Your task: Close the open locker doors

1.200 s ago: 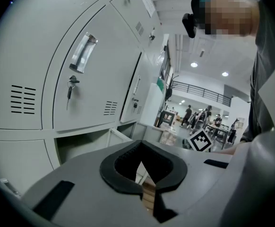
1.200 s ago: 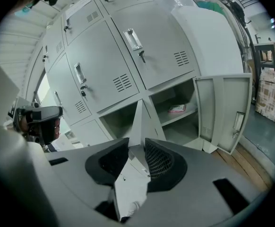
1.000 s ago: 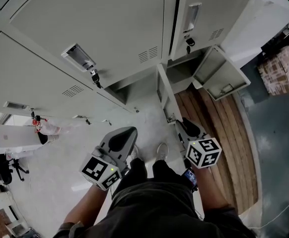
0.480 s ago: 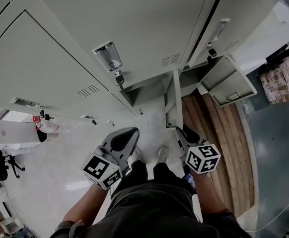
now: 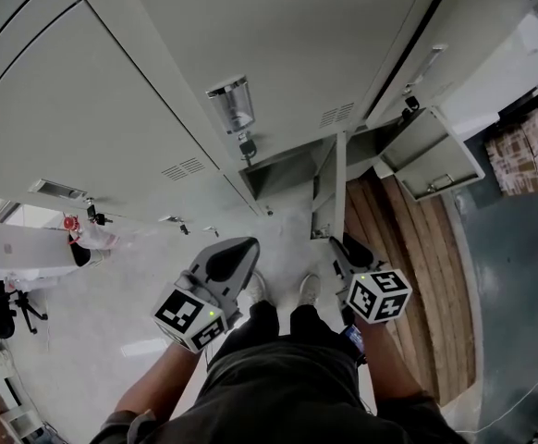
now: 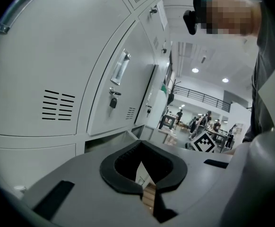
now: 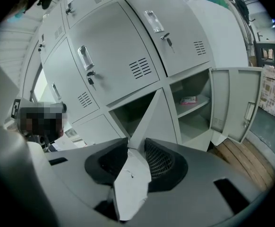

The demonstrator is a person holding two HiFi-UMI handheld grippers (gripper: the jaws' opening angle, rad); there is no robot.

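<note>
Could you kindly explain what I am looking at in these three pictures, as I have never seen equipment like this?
There is no robot here. A person stands before grey lockers and holds a hand-operated gripper in each hand. The head view comes from a camera on the person's head, looking down past their legs to the floor. The left gripper and right gripper each carry a cube with square markers and a camera of their own, which gives the two gripper views. Two lower doors are open: the middle door, seen edge-on, and the right door, swung wide over wooden boards. Neither gripper holds anything. The left jaws look closed and the right ones slightly apart.
</note>
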